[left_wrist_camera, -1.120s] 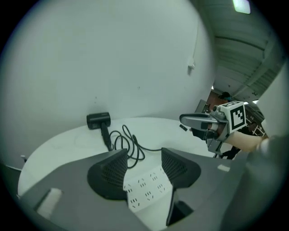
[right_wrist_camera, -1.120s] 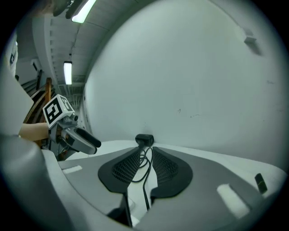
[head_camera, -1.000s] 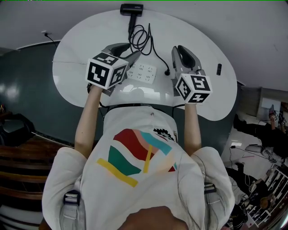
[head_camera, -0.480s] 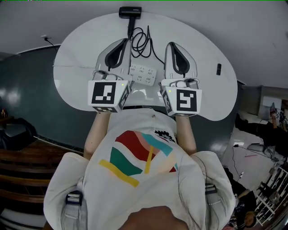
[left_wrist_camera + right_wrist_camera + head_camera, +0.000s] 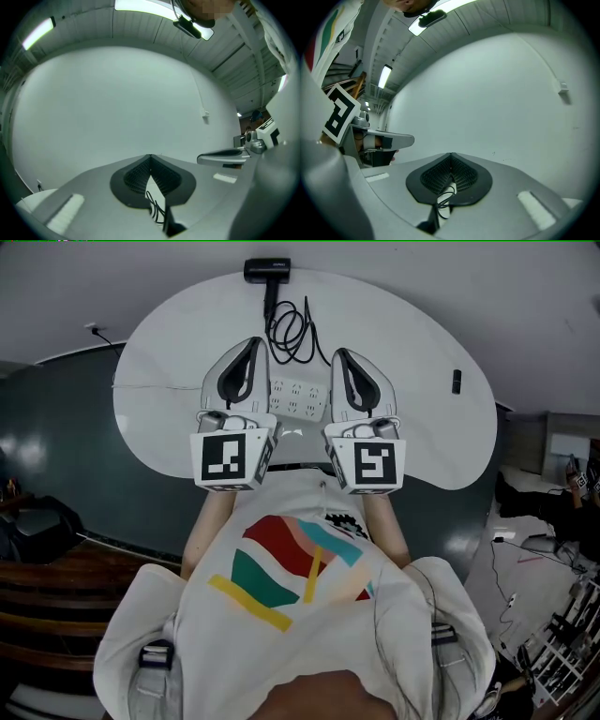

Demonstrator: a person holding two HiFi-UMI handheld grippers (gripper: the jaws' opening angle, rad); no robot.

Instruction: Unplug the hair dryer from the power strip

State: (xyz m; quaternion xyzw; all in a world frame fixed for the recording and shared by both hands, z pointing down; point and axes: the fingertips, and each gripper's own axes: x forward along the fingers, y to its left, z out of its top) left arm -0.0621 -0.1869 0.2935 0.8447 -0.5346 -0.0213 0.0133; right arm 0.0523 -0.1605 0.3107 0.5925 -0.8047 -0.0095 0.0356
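The black hair dryer (image 5: 267,270) lies at the far edge of the white table (image 5: 169,362). Its black cord (image 5: 292,326) coils toward the white power strip (image 5: 298,397); the plug end is hidden behind my right gripper. My left gripper (image 5: 251,345) and right gripper (image 5: 341,354) hover side by side on either side of the strip, pointing level, both shut and empty. In the left gripper view the left gripper (image 5: 150,159) has its pads together, with the cord (image 5: 157,211) showing below. In the right gripper view the right gripper (image 5: 451,157) is likewise shut above the cord (image 5: 443,199).
A small black object (image 5: 456,382) lies near the table's right edge. A white wall stands beyond the table. Each gripper shows in the other's view: the right gripper (image 5: 225,157) and the left gripper (image 5: 386,139).
Both grippers have lifted off the table, drawn back toward the person and turned level. Their jaws, apart a second ago, are closed with nothing in them.
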